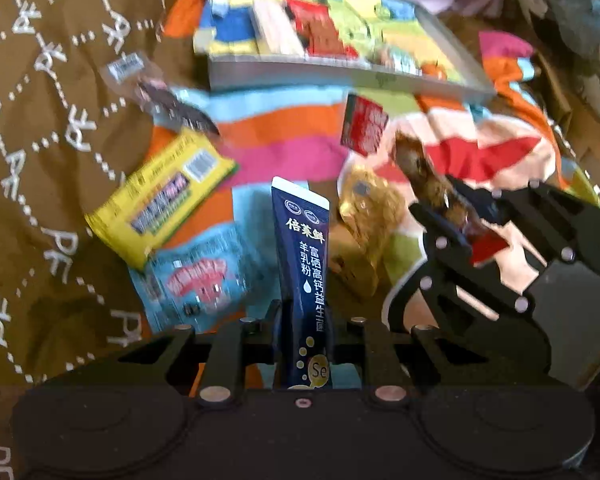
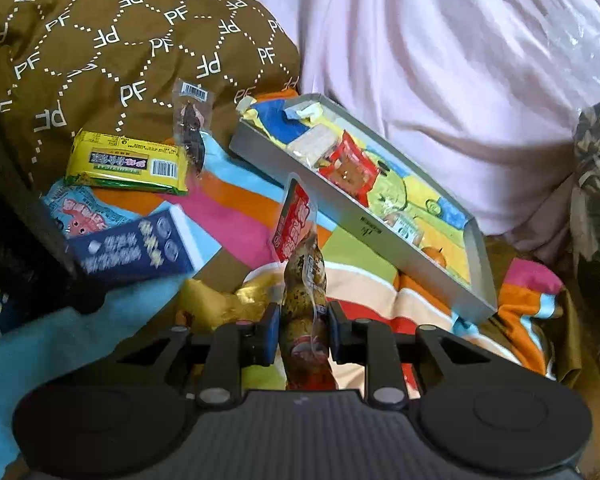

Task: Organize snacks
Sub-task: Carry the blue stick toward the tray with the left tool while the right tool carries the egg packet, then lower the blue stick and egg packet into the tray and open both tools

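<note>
My left gripper is shut on a navy blue stick sachet with white print, which stands upright between its fingers. In the right wrist view the same sachet juts out from the left edge. My right gripper is shut on a clear packet of brown snacks with a red label at its top. The left wrist view shows that gripper at the right, holding the packet above the blanket. A grey tray with several snacks in it lies beyond both grippers.
Loose on the striped blanket lie a yellow packet, a light blue packet with pink print, a clear packet with a dark snack and a gold packet. A brown patterned quilt lies left, pink cloth behind.
</note>
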{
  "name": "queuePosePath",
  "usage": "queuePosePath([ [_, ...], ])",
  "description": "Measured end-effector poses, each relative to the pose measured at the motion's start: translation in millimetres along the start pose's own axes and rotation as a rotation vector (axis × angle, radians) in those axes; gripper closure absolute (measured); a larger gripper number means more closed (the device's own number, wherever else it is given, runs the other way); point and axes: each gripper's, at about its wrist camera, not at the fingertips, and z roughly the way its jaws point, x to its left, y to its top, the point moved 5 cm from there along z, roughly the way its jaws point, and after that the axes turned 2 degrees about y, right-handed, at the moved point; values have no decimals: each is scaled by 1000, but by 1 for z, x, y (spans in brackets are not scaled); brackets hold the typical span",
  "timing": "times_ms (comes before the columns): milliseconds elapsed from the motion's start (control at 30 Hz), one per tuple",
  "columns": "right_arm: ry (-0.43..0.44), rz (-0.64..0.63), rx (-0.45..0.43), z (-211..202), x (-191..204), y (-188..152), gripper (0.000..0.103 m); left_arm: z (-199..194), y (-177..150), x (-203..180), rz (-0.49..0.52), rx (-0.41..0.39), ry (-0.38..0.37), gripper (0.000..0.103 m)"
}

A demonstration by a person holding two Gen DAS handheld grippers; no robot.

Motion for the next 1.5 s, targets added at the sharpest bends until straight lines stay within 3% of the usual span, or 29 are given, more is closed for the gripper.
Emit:
queuePosePath([
  [267,-63,-3,-75,-6,-6,7,76,-12,15,6,-14,-131,37,81],
  [433,-97,61,-132,-7,-23,16,76,-18,39,4,-11,-190,102,81],
  [600,-130,145,-181,-2,-53,25,76,-24,79,-11,-11,-266,117,81],
  [833,-186,252,-229,12,-105,28,76,-9,147,-43,-52,-350,79,81],
  [1033,-260,341,-261,37,-153,26,76,16,199,-73,-24,-413,130,80],
  [1200,-295,415,-261,66,-187,22,76,45,234,-81,-52,-394,125,80],
  [1500,-279,448,-199,115,-196,12,75,101,266,-82,-120,-335,194,80],
])
